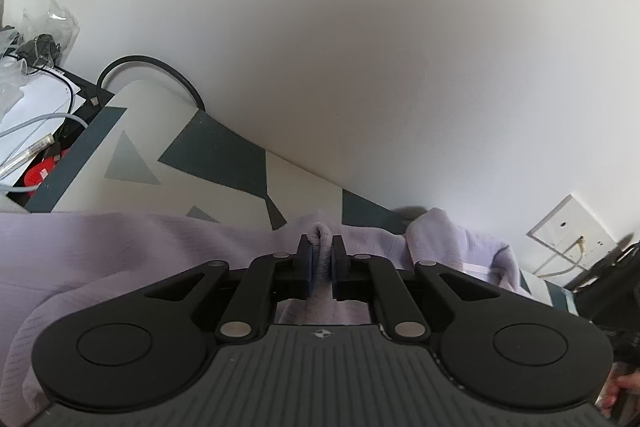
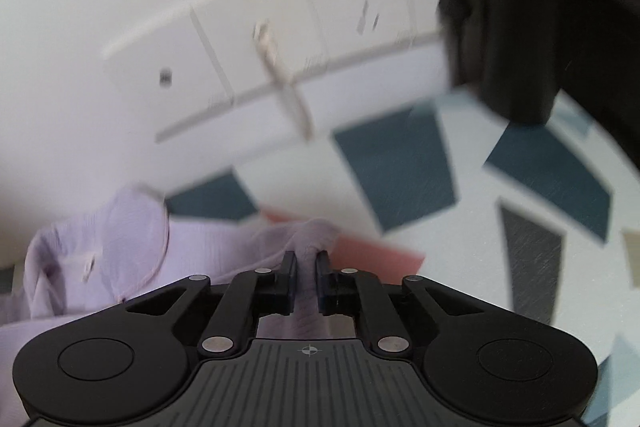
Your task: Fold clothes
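Left gripper [image 1: 321, 247]: jaws clamped on a bunched ridge of the lilac garment [image 1: 120, 251], which pokes out just past the tips.
Right gripper [image 2: 306, 263]: jaws clamped on another pinch of the same garment; this view is smeared, so the fine edges are uncertain.
Garment position: it spreads to the left of and beneath the left jaws; by the right jaws it lies left of and under them, with a collar-like flap [image 2: 136, 227] standing up to the left.
Surface: a patterned cloth [image 1: 216, 155] of white ground and dark blue-grey shapes lies ahead of both pairs of jaws.
Step in hand, as a judgement: both pinches carry one edge or two corners, fitting a fold or a lay-out; the views do not settle which.
Doing it well: keep the two grips level and the span between them gently taut, so that the fabric hangs without twisting; avoid tugging so hard that the pinch slides out.
Material: thin, soft weave with fine ribbing; drapes and wrinkles readily, so it is likely to slip.
Shapes: rounded folds, a stitched curved hem on the flap.
Background: white wall, socket plate [image 2: 280, 35].
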`<state>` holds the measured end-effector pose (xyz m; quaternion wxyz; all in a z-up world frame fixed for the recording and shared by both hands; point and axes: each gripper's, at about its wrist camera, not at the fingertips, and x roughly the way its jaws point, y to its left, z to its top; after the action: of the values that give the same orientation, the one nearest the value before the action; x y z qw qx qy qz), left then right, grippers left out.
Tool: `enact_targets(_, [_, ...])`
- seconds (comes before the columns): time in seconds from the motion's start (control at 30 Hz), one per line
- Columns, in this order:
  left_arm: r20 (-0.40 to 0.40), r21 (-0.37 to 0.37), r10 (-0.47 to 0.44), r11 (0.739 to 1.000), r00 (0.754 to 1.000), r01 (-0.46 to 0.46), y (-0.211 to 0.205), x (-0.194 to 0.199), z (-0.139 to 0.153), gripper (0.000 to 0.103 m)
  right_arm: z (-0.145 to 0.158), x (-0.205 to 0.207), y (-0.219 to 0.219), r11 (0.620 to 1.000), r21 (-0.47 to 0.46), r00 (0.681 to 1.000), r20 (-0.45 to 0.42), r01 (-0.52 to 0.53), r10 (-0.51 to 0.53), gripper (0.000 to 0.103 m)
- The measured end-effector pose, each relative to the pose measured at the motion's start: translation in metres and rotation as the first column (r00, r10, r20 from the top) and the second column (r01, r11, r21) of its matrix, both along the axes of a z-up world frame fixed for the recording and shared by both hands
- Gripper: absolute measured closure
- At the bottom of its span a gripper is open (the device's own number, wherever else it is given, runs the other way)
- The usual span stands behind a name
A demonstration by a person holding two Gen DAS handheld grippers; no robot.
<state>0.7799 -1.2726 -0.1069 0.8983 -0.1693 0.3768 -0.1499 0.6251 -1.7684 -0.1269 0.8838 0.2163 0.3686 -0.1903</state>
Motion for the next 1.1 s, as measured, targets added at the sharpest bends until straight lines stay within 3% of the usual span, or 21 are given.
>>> enact_targets(0.23, [-0.006, 0.067, -0.029, 0.997, 1.000, 0.029, -0.023, 0.017, -0.024, 0.095, -0.011, 0.002, -0.005, 0.996, -0.054, 0.998, -0.011, 0.067, -0.067, 0.097])
enact_targets(0.43, [-0.037, 0.117, -0.060, 0.991, 0.998, 0.064, -0.030, 0.028, -0.043, 0.093, -0.020, 0.005, -0.007, 0.996, -0.082, 0.999, -0.033, 0.039, -0.041, 0.096])
enact_targets(0.5, [-0.046, 0.149, -0.086, 0.984, 0.995, 0.092, -0.034, 0.028, -0.043, 0.090, -0.017, 0.007, -0.007, 0.996, -0.081, 0.998, -0.042, 0.044, -0.047, 0.092])
enact_targets(0.57, [-0.055, 0.162, -0.107, 0.980, 0.993, 0.115, -0.034, 0.028, -0.038, 0.065, -0.010, 0.005, -0.006, 0.991, -0.118, 0.996, -0.055, 0.057, -0.064, 0.068])
enact_targets(0.63, [-0.037, 0.144, -0.131, 0.980, 0.991, 0.135, -0.029, 0.023, -0.028, 0.050, 0.000, -0.003, -0.004, 0.990, -0.134, 0.998, -0.040, 0.051, -0.056, 0.055])
enact_targets(0.67, [-0.018, 0.152, -0.129, 0.980, 0.991, 0.130, -0.025, 0.018, -0.021, 0.048, 0.005, -0.009, -0.002, 0.991, -0.125, 0.998, -0.030, 0.044, -0.049, 0.046])
enact_targets(0.8, [0.027, 0.169, -0.082, 0.983, 0.996, 0.076, 0.002, -0.007, 0.001, 0.042, 0.019, -0.035, 0.011, 0.998, -0.061, 1.000, -0.015, 0.021, -0.022, 0.034])
enact_targets(0.97, [0.023, 0.144, 0.066, 0.987, 0.998, -0.069, 0.054, -0.052, 0.013, 0.040, 0.023, -0.063, 0.045, 0.998, -0.043, 0.999, -0.025, -0.049, 0.048, 0.013])
enact_targets(1.1, [-0.010, 0.103, 0.203, 0.974, 0.979, -0.201, 0.095, -0.093, 0.011, 0.040, 0.018, -0.078, 0.075, 0.994, -0.047, 0.994, -0.054, -0.102, 0.100, 0.008])
